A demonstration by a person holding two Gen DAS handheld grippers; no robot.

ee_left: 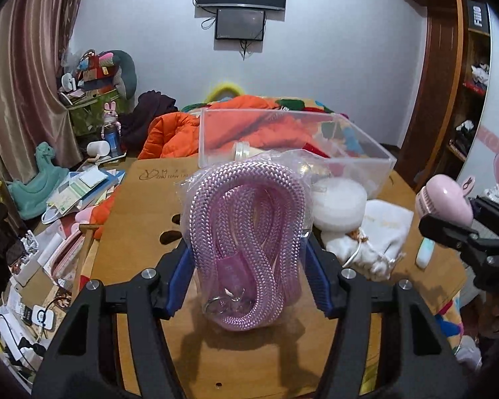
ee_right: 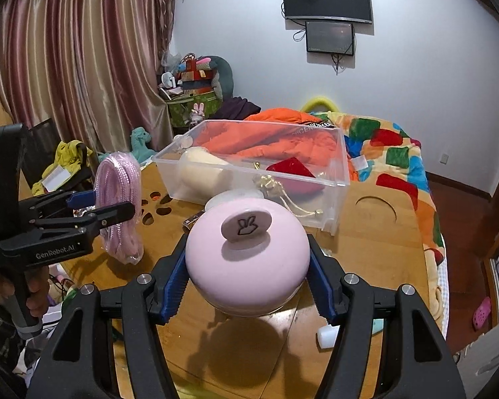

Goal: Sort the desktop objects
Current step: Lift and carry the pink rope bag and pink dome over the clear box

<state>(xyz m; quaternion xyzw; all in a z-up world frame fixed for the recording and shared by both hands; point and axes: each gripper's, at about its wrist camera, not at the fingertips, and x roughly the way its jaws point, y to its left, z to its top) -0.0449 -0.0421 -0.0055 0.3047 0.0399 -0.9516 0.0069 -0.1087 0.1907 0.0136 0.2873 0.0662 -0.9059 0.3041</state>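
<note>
My left gripper (ee_left: 248, 256) is shut on a clear bag of coiled pink rope (ee_left: 246, 229) and holds it above the wooden table (ee_left: 143, 219); it also shows in the right wrist view (ee_right: 119, 199). My right gripper (ee_right: 248, 262) is shut on a round pink case with a rabbit tab (ee_right: 246, 259), seen at the right in the left wrist view (ee_left: 445, 199). A clear plastic bin (ee_left: 359, 163) stands at the table's far side (ee_right: 329, 196), holding a cream bottle (ee_right: 199, 169), a red piece (ee_right: 291, 168) and a gold cord.
A white round container (ee_left: 337, 202) and a white drawstring pouch (ee_left: 382, 232) lie on the table before the bin. A small white tube (ee_right: 327, 335) lies at the right. An orange jacket (ee_left: 173, 133) and a colourful blanket (ee_right: 392, 156) lie behind. Clutter fills the floor at left.
</note>
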